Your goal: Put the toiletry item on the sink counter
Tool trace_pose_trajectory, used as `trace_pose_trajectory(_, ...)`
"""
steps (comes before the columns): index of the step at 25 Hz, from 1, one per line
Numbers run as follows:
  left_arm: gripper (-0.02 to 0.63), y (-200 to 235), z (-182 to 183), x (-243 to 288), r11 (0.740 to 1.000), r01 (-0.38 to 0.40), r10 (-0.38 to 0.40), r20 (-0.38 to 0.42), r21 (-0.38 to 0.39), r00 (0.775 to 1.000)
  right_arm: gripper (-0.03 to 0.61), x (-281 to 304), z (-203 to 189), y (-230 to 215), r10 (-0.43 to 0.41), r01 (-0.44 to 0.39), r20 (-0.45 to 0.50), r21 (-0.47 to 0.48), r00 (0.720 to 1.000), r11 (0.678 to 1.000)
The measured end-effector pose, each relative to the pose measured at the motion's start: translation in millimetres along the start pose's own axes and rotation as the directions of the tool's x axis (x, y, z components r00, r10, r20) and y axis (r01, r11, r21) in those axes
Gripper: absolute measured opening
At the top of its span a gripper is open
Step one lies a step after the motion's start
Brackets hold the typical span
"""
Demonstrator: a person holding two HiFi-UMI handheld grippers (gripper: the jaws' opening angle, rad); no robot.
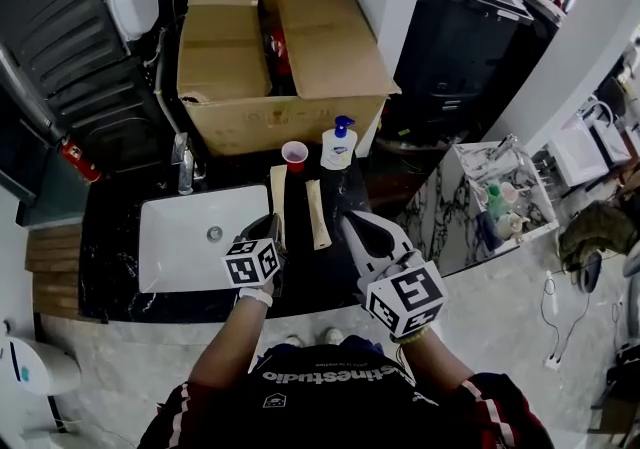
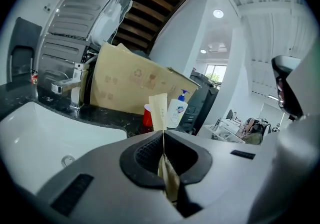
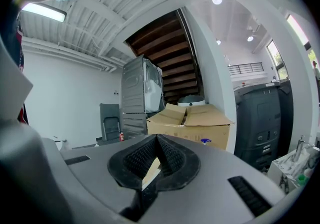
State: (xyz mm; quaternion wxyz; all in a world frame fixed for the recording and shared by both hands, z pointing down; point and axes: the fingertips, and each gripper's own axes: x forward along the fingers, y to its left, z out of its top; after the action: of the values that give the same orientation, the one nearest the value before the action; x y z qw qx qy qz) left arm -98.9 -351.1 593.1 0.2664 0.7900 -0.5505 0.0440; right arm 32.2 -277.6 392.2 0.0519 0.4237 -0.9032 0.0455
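Left gripper point(image 1: 276, 227) point(image 2: 163, 138) is clamped tight on a flat tan paper-wrapped toiletry packet point(image 1: 278, 189) point(image 2: 159, 111), which sticks out toward 12 o'clock over the black marble sink counter point(image 1: 310, 282), just right of the white rectangular basin point(image 1: 190, 257). Right gripper point(image 1: 352, 222) point(image 3: 157, 138) has its jaws pressed together, nothing in them. A second tan packet point(image 1: 317, 215) lies flat between the two grippers. Up at 12 o'clock stand a small red plastic cup point(image 1: 294, 155) and a white pump soap bottle point(image 1: 339, 145).
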Motion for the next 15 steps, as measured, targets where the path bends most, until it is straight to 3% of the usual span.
trace_pose_trajectory(5,0.018,17.1,-20.9,24.1,0.999,-0.048,0.047,-0.082,-0.005,0.995,0.038,8.8,-1.2,-4.6,0.005,-0.005,-0.008,0.004,1.0,1.0)
trace_pose_trajectory(11,0.018,39.9,-46.6,41.6,0.988,-0.117,0.099,-0.175,-0.096,0.98,0.038,13.8,-3.9,-13.3,0.0,0.0,-0.017,0.01,1.0,1.0)
trace_pose_trajectory(15,0.018,48.5,-58.4,49.5,0.985,-0.142,0.118,-0.224,-0.096,0.967,0.038,15.1,-6.3,-19.5,-0.007,0.007,-0.021,0.018,1.0,1.0)
